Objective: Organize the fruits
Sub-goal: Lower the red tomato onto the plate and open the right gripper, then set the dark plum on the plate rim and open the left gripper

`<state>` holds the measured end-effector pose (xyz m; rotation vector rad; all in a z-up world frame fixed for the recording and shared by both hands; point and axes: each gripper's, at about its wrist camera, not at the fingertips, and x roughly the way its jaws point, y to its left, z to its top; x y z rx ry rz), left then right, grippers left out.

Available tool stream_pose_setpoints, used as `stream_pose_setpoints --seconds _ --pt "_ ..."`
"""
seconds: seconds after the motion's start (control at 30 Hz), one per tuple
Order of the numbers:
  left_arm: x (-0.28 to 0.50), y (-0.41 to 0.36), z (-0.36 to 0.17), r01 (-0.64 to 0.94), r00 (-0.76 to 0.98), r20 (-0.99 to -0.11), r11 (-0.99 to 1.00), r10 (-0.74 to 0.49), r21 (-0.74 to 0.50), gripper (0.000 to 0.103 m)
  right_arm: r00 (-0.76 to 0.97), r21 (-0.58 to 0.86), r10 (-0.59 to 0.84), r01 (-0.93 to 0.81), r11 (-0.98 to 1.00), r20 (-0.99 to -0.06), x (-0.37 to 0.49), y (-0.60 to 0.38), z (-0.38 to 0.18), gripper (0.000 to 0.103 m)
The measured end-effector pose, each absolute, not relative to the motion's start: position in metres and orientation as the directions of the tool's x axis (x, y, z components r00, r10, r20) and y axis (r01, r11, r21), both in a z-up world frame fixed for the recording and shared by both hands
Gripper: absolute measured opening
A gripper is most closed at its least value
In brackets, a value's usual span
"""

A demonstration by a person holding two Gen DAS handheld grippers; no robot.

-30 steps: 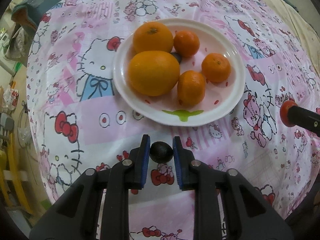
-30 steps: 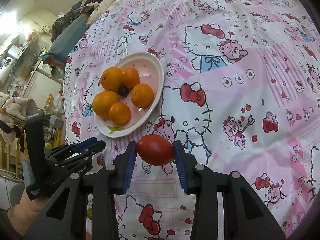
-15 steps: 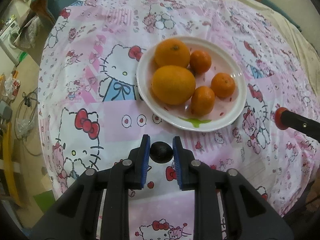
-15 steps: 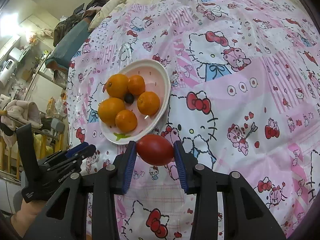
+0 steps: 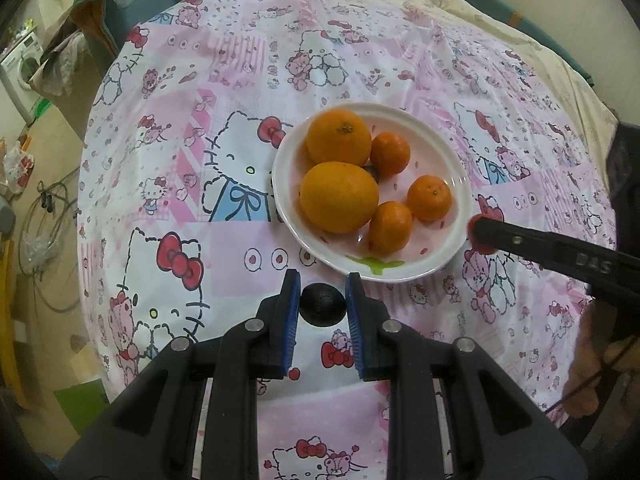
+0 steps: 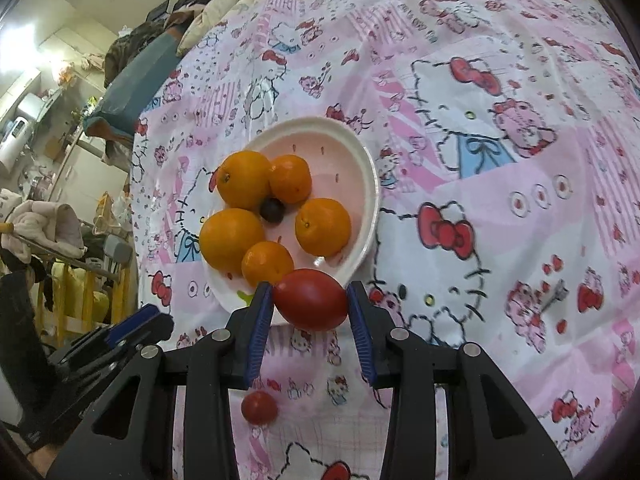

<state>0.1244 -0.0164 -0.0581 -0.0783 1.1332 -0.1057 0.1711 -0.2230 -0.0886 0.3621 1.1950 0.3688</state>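
Right claw (image 6: 310, 304): closed on a red oval tomato (image 6: 310, 299), pads pressing both ends, so its long axis runs across the jaws. The white plate (image 6: 370, 184) lies directly ahead of this claw and slightly to its left; the tomato already overlaps the near rim. Judgement: the right hand is nearer and needs only a short advance before release.

Left claw (image 5: 322, 304): closed tight on a small dark round fruit (image 5: 322, 305). The plate (image 5: 460, 184) sits just ahead and slightly right of it, apart from the rim.

Plate contents: two large oranges (image 5: 339, 197), three small ones, one dark fruit among them. Free space remains on the far side.

A small red tomato (image 6: 259, 407) lies beneath the right claw, on the desk.

Surface: soft pink cartoon-print cloth (image 5: 180, 184), wrinkled. Room beyond is cluttered; bedding sits at the far edge.
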Motion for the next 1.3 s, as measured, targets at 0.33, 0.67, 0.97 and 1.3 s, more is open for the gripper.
stream_pose_setpoints --seconds 0.33,0.67,0.97,1.3 --pt "0.123 -0.009 -0.061 0.039 0.406 -0.904 0.991 -0.136 -0.131 0.019 0.298 0.457 0.459 -0.081 0.886 -0.837 0.178 -0.214 -0.102 0.042" --pt "0.126 -0.013 -0.063 0.026 0.420 -0.900 0.993 -0.116 -0.115 0.019 0.362 0.530 0.501 -0.020 0.848 -0.787 0.171 -0.243 -0.086 0.069" --pt "0.141 -0.035 -0.073 0.034 0.407 -0.903 0.990 -0.137 -0.135 0.019 0.403 0.565 0.503 0.045 0.824 -0.765 0.158 -0.280 -0.074 0.069" --pt "0.164 -0.049 -0.090 0.024 0.394 -0.911 0.992 -0.122 -0.122 0.020 0.400 0.584 0.519 0.051 0.810 -0.755 0.145 -0.300 -0.073 0.069"
